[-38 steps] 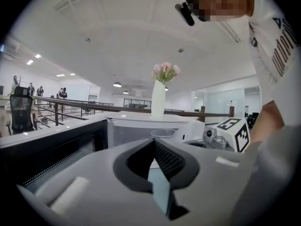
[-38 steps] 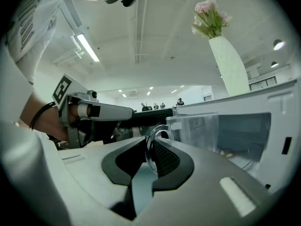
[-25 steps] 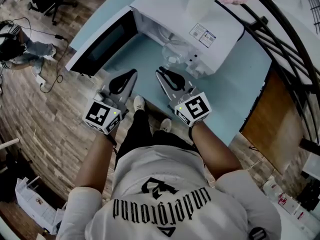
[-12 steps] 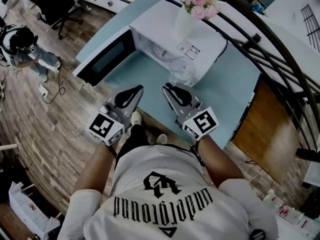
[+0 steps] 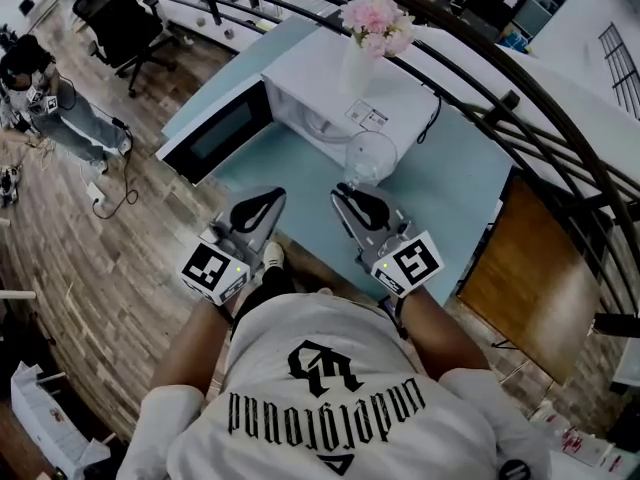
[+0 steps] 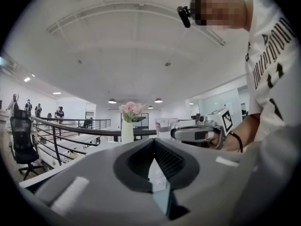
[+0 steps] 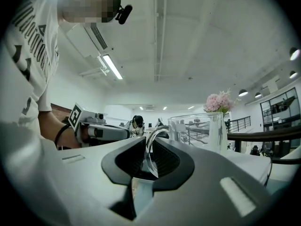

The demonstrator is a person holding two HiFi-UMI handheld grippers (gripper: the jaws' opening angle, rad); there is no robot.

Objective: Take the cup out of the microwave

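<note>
The right tongs (image 5: 346, 192) are closed on the curved handle (image 7: 149, 147) of a clear glass cup (image 5: 370, 156). In the right gripper view the handle stands pinched between the two dark pads, with the body of the cup upright just beyond the tips. The cup is outside the microwave (image 5: 335, 98), just in front of its right front corner and over the pale blue counter (image 5: 455, 183). The microwave door (image 5: 215, 133) hangs wide open to the left. The left tongs (image 5: 277, 194) are beside the right ones, a little apart, at the counter's near edge. Their tips are drawn together and nothing is between them. A white vase (image 5: 357, 68) of pink flowers (image 5: 376, 14) stands on top of the microwave.
</note>
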